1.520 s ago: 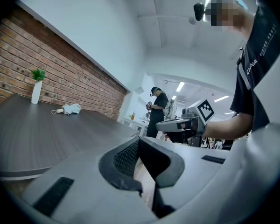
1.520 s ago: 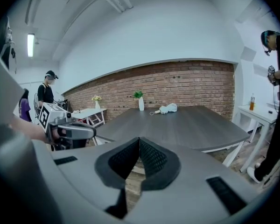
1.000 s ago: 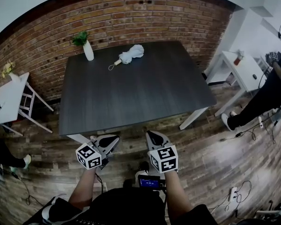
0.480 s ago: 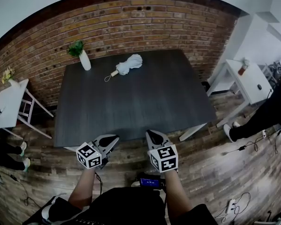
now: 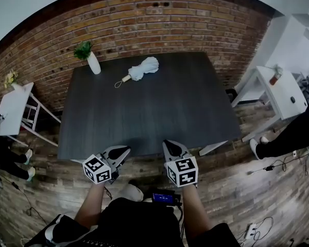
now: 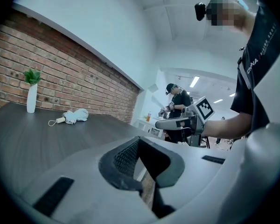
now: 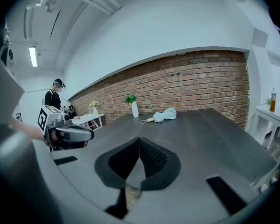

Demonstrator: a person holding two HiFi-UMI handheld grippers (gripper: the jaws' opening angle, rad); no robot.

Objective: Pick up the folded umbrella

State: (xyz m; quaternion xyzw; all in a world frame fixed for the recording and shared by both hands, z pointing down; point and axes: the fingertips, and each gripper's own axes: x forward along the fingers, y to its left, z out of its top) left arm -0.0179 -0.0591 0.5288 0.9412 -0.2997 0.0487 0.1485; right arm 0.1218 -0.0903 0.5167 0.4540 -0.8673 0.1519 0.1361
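Nearest the person, both forearms reach forward over the wooden floor (image 5: 237, 179), each carrying a gripper just short of the near edge of the dark table (image 5: 144, 122). The left gripper (image 5: 124, 149) points forward and slightly to the right; its two fingers are pressed together with nothing between them, and its marker cube sits toward the wrist. The right gripper (image 5: 166, 144) is level with it, a little to the right. Its fingers also meet at the tips and hold nothing. The two grippers are apart from each other, and neither touches the table.

Beyond them the tabletop is bare across its near and middle parts. The folded umbrella (image 5: 142, 68) lies flat on the far part of the table, slightly left of centre and well apart from both grippers. It is a pale bundle with its handle pointing left and toward the near side, ending in a thin strap loop (image 5: 117, 83). Near it on its left, but not touching it, a white vase (image 5: 93, 63) with a green sprig stands upright at the far left corner.

A white side table (image 5: 10, 109) stands off to the left and a second white table (image 5: 283, 94) off to the right, where another person's legs (image 5: 293, 135) show. Farthest back, a brick wall (image 5: 144, 24) runs behind the table.
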